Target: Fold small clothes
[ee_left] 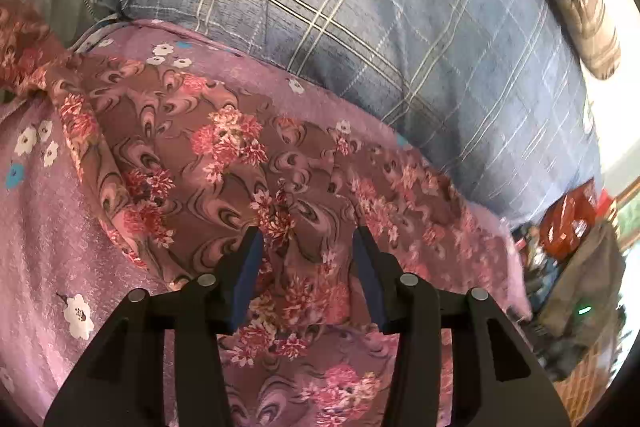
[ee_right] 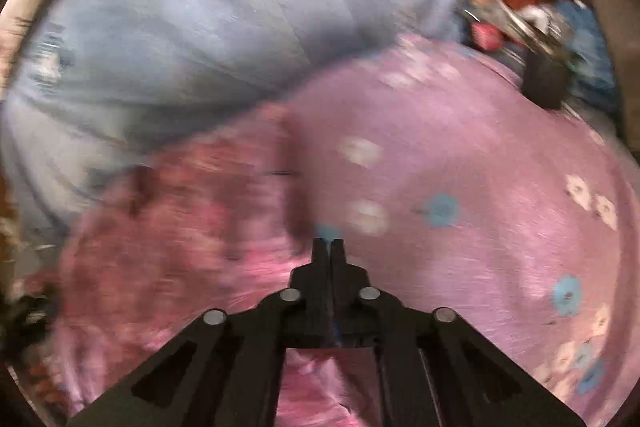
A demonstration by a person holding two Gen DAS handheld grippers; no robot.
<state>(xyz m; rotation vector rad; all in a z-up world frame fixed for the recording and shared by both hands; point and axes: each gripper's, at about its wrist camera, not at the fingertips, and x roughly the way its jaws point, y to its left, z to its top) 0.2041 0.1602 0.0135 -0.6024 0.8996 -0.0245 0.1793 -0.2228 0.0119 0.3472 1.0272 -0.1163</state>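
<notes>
Straddling a bunched fold of the floral garment (ee_left: 224, 163), the left gripper (ee_left: 307, 239) is holding its jaws apart. That garment is lying rumpled on the purple flowered bedsheet (ee_left: 44, 235), just beside a blue plaid pillow (ee_left: 400, 27). Blurred, the right gripper (ee_right: 329, 247) is hovering with jaws pressed together, seemingly gripping nothing.

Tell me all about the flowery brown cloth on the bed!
The flowery brown cloth is thin, soft-looking fabric with pink and red flowers and swirls. It lies rumpled and creased on the purple bedsheet, its far edge near the blue plaid pillow. The left hand-held gripper is open over it, a raised fold between its fingers. The right view is too blurry for detail.
</notes>
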